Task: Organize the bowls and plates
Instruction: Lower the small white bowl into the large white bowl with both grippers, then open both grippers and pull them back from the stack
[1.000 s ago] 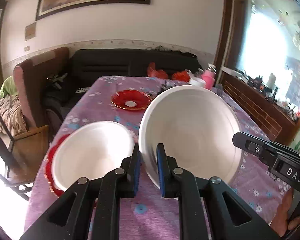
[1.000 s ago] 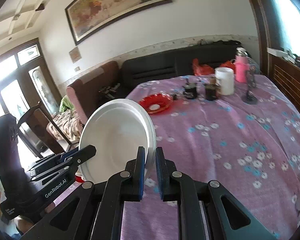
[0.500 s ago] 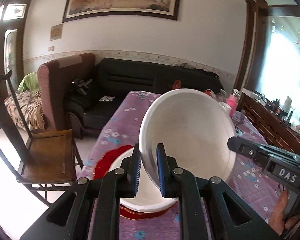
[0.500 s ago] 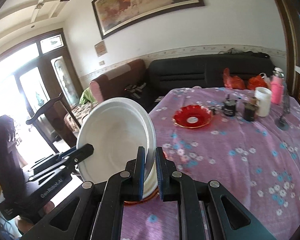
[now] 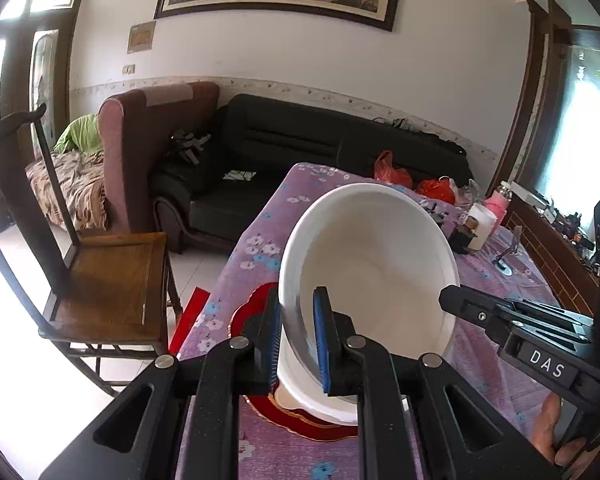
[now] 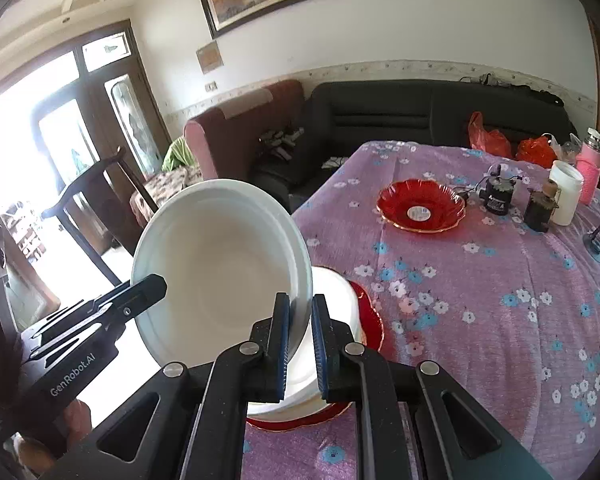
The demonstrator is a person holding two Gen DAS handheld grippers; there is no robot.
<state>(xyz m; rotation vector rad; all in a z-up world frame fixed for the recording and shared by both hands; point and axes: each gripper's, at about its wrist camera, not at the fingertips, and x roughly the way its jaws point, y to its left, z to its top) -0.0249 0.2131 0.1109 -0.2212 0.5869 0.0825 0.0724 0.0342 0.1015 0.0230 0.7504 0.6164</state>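
Observation:
Both grippers pinch the rim of one large white bowl (image 5: 372,276), tilted up on edge over a second white bowl (image 6: 332,316) that sits on a red plate (image 5: 300,416) near the table's near-left corner. My left gripper (image 5: 298,336) is shut on the near rim. My right gripper (image 6: 300,340) is shut on the opposite rim of the held bowl (image 6: 220,272). A second red plate (image 6: 420,206) lies farther back on the purple flowered tablecloth (image 6: 500,300).
A white cup (image 6: 566,192), dark jars (image 6: 500,196), a pink bottle (image 6: 590,168) and red bags (image 6: 532,150) stand at the table's far end. A wooden chair (image 5: 100,272) is left of the table. A black sofa (image 5: 320,140) lies beyond.
The held bowl has moved left and down over the bowl on the red plate, which it now mostly covers. Both grippers stayed shut on its rim.

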